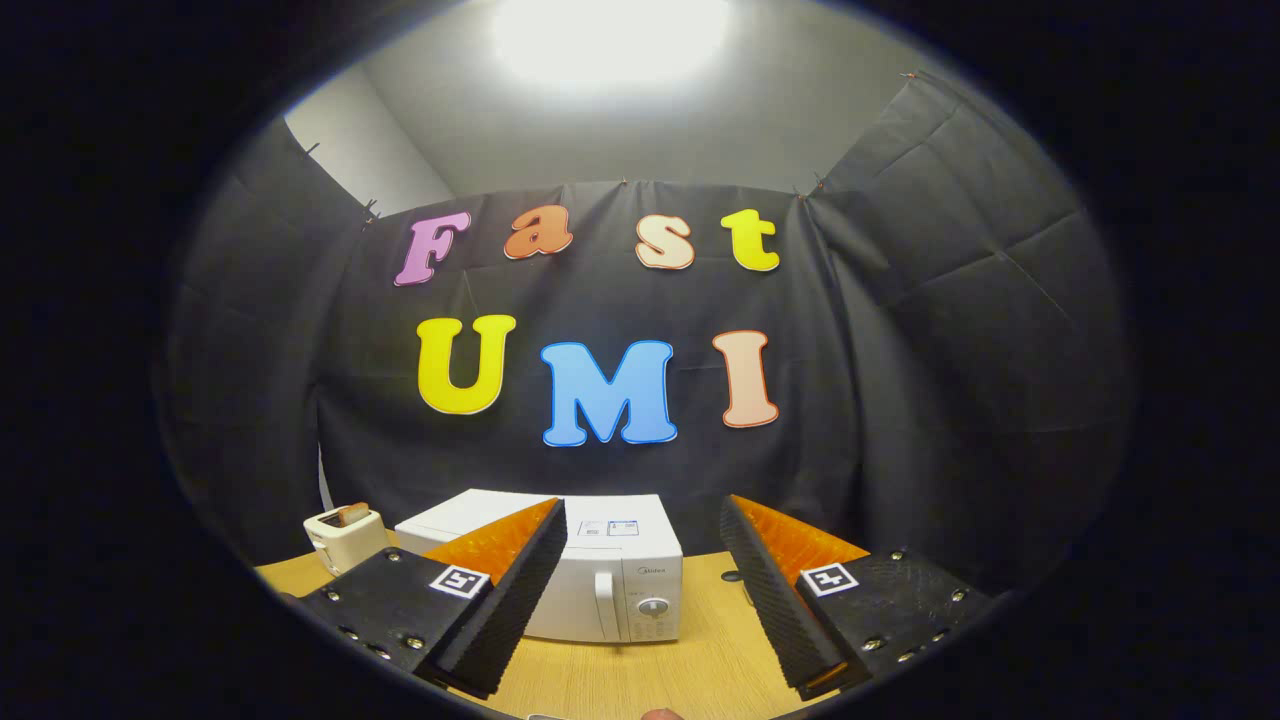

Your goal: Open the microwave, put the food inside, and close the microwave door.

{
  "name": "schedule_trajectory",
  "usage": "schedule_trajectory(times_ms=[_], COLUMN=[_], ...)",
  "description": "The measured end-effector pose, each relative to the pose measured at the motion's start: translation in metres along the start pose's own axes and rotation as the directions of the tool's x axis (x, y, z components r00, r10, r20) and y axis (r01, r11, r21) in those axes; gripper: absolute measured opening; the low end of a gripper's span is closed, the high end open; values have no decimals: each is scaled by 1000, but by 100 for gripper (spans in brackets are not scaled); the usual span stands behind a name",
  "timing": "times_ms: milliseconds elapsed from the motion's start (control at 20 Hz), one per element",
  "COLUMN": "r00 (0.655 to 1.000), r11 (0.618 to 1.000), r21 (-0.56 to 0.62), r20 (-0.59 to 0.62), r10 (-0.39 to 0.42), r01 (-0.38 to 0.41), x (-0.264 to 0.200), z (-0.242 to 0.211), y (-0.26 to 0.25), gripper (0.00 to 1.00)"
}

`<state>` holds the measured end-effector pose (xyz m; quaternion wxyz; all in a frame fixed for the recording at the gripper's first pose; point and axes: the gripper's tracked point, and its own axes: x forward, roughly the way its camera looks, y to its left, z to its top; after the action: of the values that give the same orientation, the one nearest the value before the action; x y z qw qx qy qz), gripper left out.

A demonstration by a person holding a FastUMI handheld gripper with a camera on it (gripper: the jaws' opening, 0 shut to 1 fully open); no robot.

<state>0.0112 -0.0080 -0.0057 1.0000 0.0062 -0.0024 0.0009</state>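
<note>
One microwave (pixel 600 570), one toaster (pixel 345 535), tool (pixel 643 560) open

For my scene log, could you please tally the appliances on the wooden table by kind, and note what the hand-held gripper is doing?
Microwave: 1, white, door closed, ahead of the fingers.
Toaster: 1, cream, with toast in its slot, beside the microwave.
Total: 2 appliances on the table.
Hand-held gripper: open, fingers apart and holding nothing.
</note>
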Motion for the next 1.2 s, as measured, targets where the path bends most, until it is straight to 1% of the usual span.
schedule_trajectory(times_ms=[350, 450, 600, 750, 950, 1200], r00=[1000, 999, 995, 992, 985, 972], r11=[1000, 999, 995, 991, 986, 977], r21=[6, 10, 1, -30, -19, -58], r20=[-1, -9, -8, -26, -61, -128], r10=[16, 39, 100, 127, 164, 199], r01=[-16, -39, -100, -128, -166, -207], x=[15, 24, 39, 57, 78, 104], z=[-6, -12, -18, -31, -54, -93], y=[-5, -1, 13, 21, 38, 55], gripper=[98, 98, 98, 98, 98, 98])
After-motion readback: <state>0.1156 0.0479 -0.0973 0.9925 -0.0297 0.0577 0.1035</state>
